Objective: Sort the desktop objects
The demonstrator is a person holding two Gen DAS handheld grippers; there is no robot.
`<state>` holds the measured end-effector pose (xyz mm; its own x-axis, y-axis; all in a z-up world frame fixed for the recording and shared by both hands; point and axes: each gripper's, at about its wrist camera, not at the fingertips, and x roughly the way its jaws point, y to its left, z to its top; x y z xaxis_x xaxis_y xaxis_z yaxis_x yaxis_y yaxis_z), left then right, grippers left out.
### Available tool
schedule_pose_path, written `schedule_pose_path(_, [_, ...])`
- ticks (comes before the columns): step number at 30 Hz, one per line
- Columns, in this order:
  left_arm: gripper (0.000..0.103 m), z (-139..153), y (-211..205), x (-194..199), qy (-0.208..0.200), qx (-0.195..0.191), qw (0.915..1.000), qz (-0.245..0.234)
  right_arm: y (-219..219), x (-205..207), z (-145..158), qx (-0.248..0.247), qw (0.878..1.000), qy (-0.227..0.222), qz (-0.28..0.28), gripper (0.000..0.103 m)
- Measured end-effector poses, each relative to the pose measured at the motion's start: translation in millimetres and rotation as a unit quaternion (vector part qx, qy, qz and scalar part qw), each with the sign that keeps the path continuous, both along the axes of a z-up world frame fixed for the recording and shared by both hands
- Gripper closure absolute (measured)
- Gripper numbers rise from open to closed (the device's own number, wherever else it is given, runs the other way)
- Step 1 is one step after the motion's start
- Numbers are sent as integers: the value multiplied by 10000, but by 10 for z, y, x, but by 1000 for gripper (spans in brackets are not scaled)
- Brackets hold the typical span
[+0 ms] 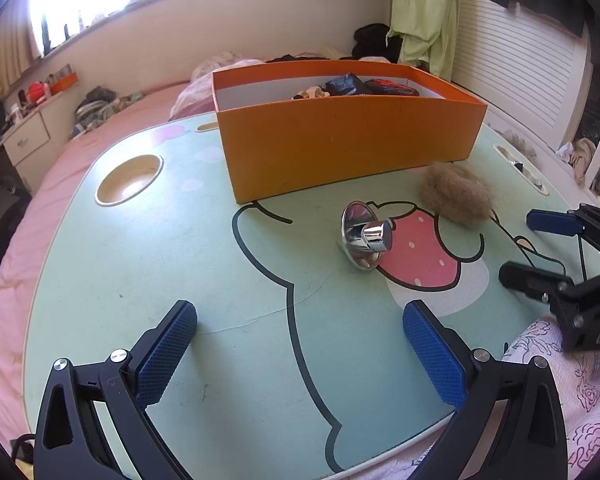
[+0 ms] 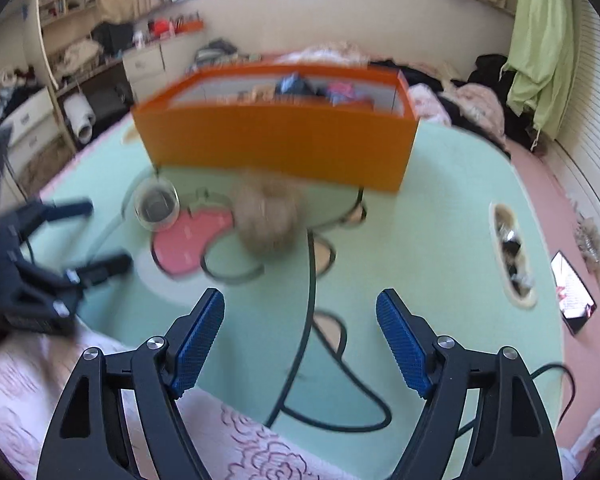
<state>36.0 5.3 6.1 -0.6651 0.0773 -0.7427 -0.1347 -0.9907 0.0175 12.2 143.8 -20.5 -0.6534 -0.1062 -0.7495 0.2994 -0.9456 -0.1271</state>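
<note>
While the shiny metal funnel [image 1: 364, 236] lies tipped on its side on the desk [image 1: 180, 264], over the strawberry print, a brown fuzzy ball [image 1: 458, 194] sits just beside it to the right, close to the front wall of the orange box [image 1: 340, 140]. Box stands at the far part of the desk, open top, with a few things inside: dark wrapped items and something wooden, not clear what. Funnel and ball both outside the box, apart from each other, nothing touching them.

Left tool [image 1: 300, 352] low over the near desk edge, blue pads spread wide, nothing between them. Right tool [image 2: 300, 344] also spread wide and empty, near the desk's front edge over a pink flowered quilt [image 2: 240, 440]; the right wrist view is motion-blurred, so the funnel [image 2: 156, 204] and ball [image 2: 266, 216] are smeared there. Each tool shows in the other's view at the side.

Round cup hole [image 1: 130, 178] in the desk at far left. A phone [image 2: 572, 292], screen lit, lies on the pink bed right of the desk.
</note>
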Motion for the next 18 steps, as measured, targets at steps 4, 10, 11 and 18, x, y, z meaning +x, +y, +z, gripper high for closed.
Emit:
schedule_pose_path(4, [0,-2,-12,4,0,-3,10000,-1,-31,-2,-43,39,9999,11,101,2])
schedule_pose_path(10, [0,0,-15,5,3,-1,10000,-2,-24,2,-60,38,9999,47,128,0])
schedule_pose_path(11, [0,-1,-16,5,3,-1,10000,-2,-22,3,-61,37,9999,48,129,0])
schedule_pose_path(18, [0,1,-18,7,4,0,10000,-2,-19,14,-67,40,9999,58,133,0])
